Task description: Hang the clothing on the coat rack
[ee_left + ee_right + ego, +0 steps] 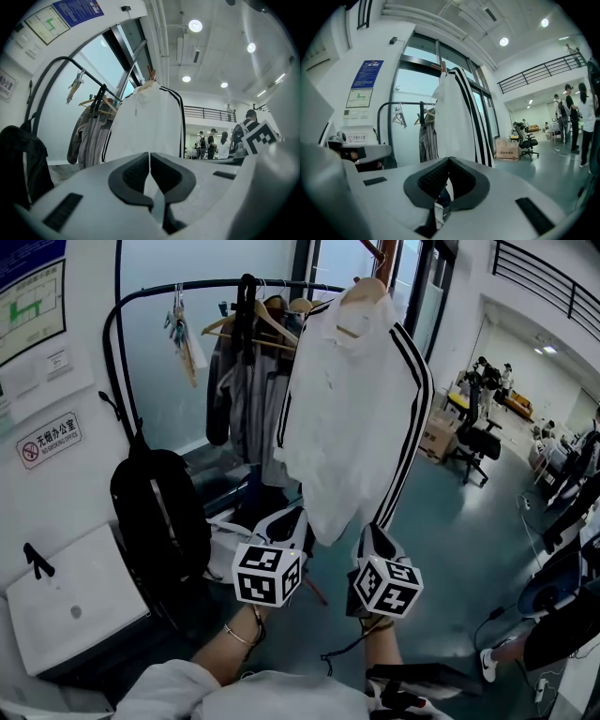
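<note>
Two closed grips are nearest to us: the left gripper (150, 157) and the right gripper (449, 161) each have their jaws pressed together on a thin fold at the lower hem of the white jacket (337, 409). The pinch is small, so the cloth may slide out if we pull sideways. Above, the jacket sits on a wooden hanger (366, 289), higher than the coat rack's bar (187, 285) and to its right; we cannot tell what the hook rests on. A downward tug at the hem could drag a shoulder off the hanger or tip the hook loose. Further back, the crowded clothes (248, 381) on the bar could catch a striped sleeve.
</note>
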Action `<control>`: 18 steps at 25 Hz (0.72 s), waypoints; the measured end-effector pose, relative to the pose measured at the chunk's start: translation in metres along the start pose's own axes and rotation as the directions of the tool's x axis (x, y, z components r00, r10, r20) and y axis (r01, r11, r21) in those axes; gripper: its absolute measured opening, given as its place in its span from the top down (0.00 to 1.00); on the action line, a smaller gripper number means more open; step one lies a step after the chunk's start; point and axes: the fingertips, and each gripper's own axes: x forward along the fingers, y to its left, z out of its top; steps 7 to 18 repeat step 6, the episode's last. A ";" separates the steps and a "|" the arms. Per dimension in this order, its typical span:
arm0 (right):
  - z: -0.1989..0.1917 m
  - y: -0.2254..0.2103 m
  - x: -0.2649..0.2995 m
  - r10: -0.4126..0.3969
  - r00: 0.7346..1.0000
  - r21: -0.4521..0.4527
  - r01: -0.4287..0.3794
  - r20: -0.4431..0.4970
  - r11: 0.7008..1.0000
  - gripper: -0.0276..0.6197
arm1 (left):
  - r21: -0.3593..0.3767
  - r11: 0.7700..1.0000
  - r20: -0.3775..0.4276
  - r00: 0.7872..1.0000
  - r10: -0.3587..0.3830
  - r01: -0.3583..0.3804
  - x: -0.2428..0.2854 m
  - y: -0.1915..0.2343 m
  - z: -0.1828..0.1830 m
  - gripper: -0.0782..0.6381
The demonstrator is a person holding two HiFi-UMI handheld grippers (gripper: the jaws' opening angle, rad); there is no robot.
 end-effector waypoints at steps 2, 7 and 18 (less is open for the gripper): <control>0.000 0.001 0.000 0.006 1.000 0.000 -0.006 -0.001 1.000 0.92 | 0.000 1.000 0.001 1.000 0.004 -0.004 -0.002 0.001 0.001 0.87; -0.001 0.004 0.000 0.015 1.000 0.000 -0.015 -0.007 1.000 0.92 | 0.003 1.000 0.001 1.000 0.007 -0.007 -0.004 0.002 0.003 0.88; -0.001 0.004 0.000 0.015 1.000 0.000 -0.015 -0.007 1.000 0.92 | 0.003 1.000 0.001 1.000 0.007 -0.007 -0.004 0.002 0.003 0.88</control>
